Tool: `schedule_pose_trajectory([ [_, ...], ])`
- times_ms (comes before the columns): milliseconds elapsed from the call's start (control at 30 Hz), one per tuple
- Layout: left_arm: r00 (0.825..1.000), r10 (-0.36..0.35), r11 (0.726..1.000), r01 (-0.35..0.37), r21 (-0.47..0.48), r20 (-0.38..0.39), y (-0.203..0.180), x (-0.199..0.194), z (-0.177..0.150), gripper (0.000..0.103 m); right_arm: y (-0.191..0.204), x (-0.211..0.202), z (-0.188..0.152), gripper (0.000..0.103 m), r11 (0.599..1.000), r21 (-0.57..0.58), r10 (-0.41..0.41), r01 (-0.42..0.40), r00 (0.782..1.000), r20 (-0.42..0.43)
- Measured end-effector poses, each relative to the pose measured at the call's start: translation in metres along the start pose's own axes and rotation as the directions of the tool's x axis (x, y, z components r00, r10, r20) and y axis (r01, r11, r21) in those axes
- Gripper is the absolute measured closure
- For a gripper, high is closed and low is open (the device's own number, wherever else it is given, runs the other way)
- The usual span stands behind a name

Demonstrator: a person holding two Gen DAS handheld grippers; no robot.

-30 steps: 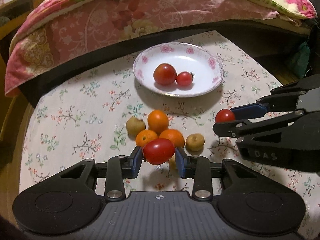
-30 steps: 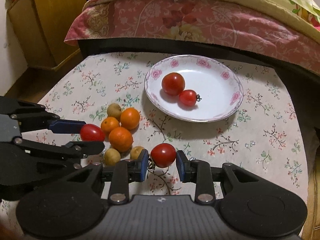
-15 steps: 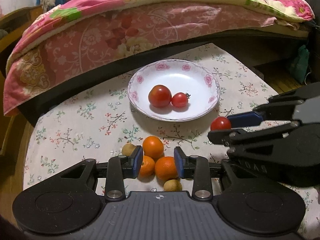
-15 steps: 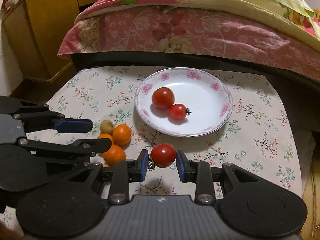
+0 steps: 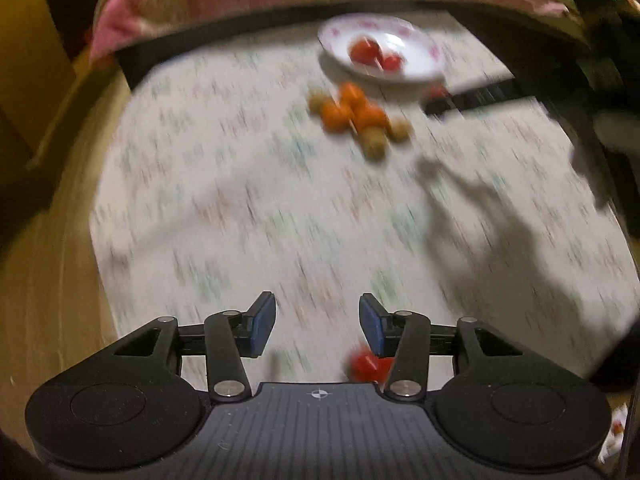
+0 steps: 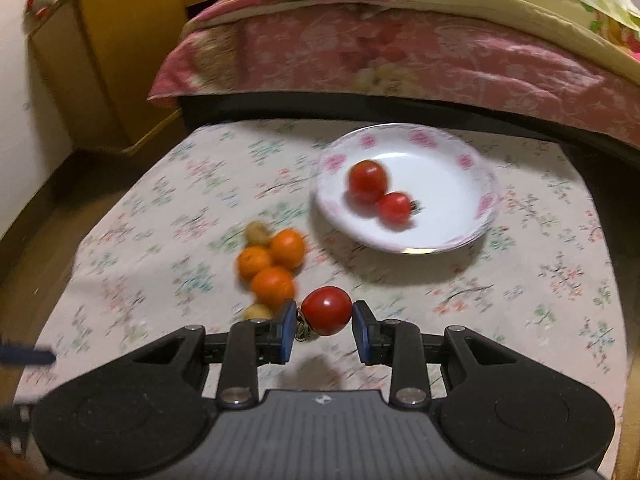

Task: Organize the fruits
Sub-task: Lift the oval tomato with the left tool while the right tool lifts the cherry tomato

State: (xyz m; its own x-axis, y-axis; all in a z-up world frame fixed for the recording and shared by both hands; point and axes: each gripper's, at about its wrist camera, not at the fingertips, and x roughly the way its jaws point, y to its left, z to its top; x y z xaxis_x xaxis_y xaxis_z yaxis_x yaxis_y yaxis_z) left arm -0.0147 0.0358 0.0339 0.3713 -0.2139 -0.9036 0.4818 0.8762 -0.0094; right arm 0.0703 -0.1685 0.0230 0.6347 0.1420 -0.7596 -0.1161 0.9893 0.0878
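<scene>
A white floral plate (image 6: 472, 216) holds two red tomatoes (image 6: 368, 181); it also shows, blurred, in the left wrist view (image 5: 420, 46). Three oranges (image 6: 274, 266) and small brown fruits (image 6: 258, 233) cluster left of the plate. My right gripper (image 6: 325, 326) is shut on a red tomato (image 6: 326, 310) just above the cloth. My left gripper (image 5: 317, 330) is open and empty, pulled back near the table's near edge. A red tomato (image 5: 366, 364) lies blurred on the cloth under its right finger. The right gripper's fingers (image 5: 472, 98) show beside the plate.
A floral tablecloth (image 6: 160, 248) covers the table. A bed with a pink quilt (image 6: 400, 52) runs along the far side. A yellow wooden cabinet (image 6: 104, 56) stands far left. The table's left edge drops to a wooden floor (image 5: 52, 272).
My left gripper let go of its tomato, opened and swung back and left, far from the fruit pile. The right gripper drew back a little, still holding its tomato.
</scene>
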Motion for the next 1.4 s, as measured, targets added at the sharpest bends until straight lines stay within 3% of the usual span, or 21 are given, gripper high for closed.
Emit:
schedule_pose_trajectory([
  [133, 1.0, 0.011, 0.991, -0.009, 0.132, -0.008, -0.031, -0.007, -0.036, 0.049, 0.018, -0.018, -0.019, 0.074, 0.999, -0.033, 0.023, -0.023, 1.0, -0.006],
  [267, 0.999, 0.042, 0.98, -0.039, 0.197, -0.01, -0.045, -0.003, -0.052, 0.047, 0.029, -0.037, -0.029, 0.074, 0.999, -0.036, 0.031, -0.03, 0.999, 0.021],
  [433, 0.998, 0.055, 0.991, -0.054, 0.121, -0.004, -0.03, 0.009, -0.044, 0.049, 0.036, -0.042, -0.04, 0.074, 0.999, -0.03, 0.043, -0.043, 0.999, 0.007],
  [1000, 0.999, 0.047, 0.984, -0.045, 0.172, -0.005, -0.043, 0.042, -0.011, 0.05, 0.03, -0.034, -0.037, 0.074, 0.996, -0.036, 0.079, -0.079, 0.997, -0.016],
  [1100, 0.999, 0.033, 0.987, -0.03, 0.16, -0.016, -0.041, 0.042, -0.01, 0.054, 0.027, -0.034, -0.037, 0.074, 0.997, -0.03, 0.078, -0.078, 0.997, -0.015],
  [1400, 0.999, 0.044, 0.987, -0.041, 0.156, -0.02, -0.039, 0.038, -0.014, 0.051, 0.025, -0.033, -0.036, 0.074, 0.997, -0.027, 0.073, -0.073, 0.997, -0.02],
])
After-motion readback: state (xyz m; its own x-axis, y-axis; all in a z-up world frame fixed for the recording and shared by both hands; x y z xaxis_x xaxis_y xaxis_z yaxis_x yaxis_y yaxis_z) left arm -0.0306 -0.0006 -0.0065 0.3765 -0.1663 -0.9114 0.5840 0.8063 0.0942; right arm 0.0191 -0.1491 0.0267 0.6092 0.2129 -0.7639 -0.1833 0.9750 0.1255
